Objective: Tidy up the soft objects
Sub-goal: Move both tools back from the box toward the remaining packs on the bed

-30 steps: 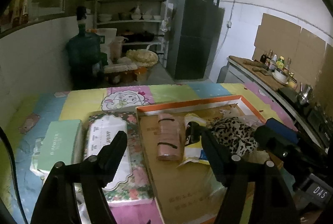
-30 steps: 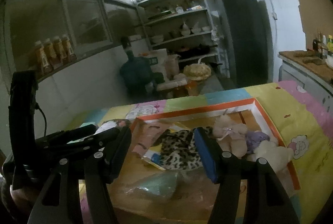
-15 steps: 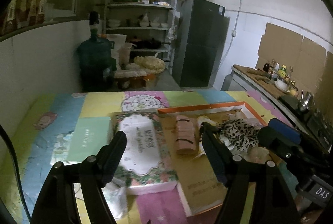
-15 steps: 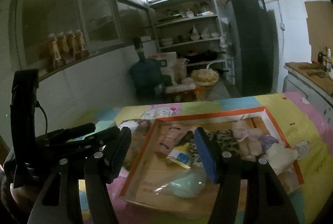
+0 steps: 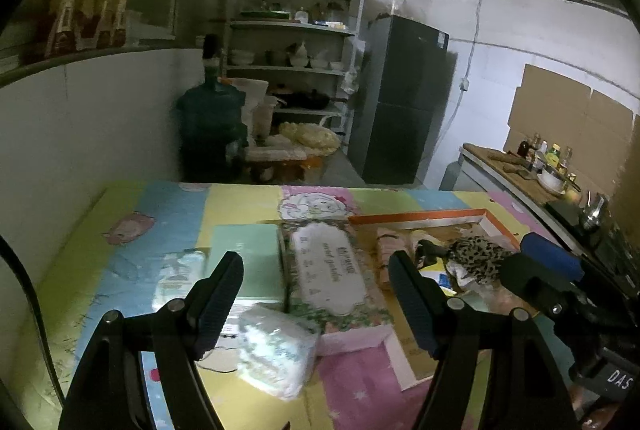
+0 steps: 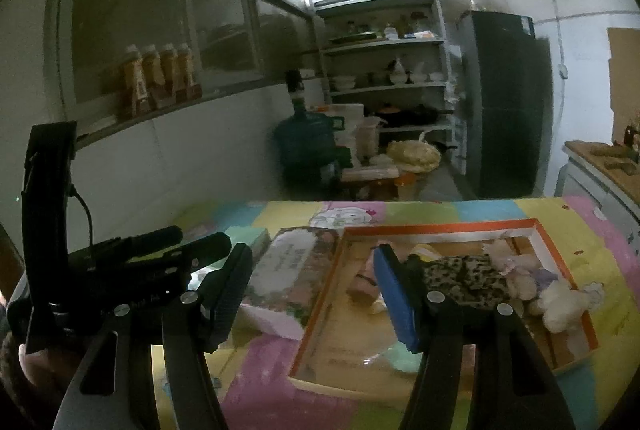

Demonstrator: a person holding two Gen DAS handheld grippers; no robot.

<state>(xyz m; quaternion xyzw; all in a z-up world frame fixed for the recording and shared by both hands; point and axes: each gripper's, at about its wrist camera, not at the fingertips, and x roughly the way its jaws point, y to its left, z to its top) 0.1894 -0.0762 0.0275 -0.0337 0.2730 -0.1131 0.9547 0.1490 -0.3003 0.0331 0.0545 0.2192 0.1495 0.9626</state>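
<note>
An orange-rimmed cardboard box (image 6: pixel 440 226) lies on the patchwork mat and holds a leopard-print cloth (image 6: pixel 460 274), a pink rolled cloth (image 5: pixel 386 246), plush toys (image 6: pixel 560 302) and a mint item in clear plastic (image 6: pixel 396 354). Left of the box sit a floral tissue pack (image 5: pixel 328 266), a green pack (image 5: pixel 248 258) and a small white-and-blue pack (image 5: pixel 276 354). My left gripper (image 5: pixel 316 262) hangs open above the tissue packs, holding nothing. My right gripper (image 6: pixel 314 258) is open and empty above the box's left rim. Each gripper shows at the edge of the other's view.
Beyond the mat's far edge stand a large water jug (image 5: pixel 210 126), open shelves with dishes (image 5: pixel 292 26) and a dark fridge (image 5: pixel 404 102). A counter with bottles (image 5: pixel 532 166) runs along the right. A white wall borders the mat on the left.
Both grippers have drawn back and slightly up from the box, so more of the mat shows. The small packs in front came into the left view. Jaws stay as wide.
</note>
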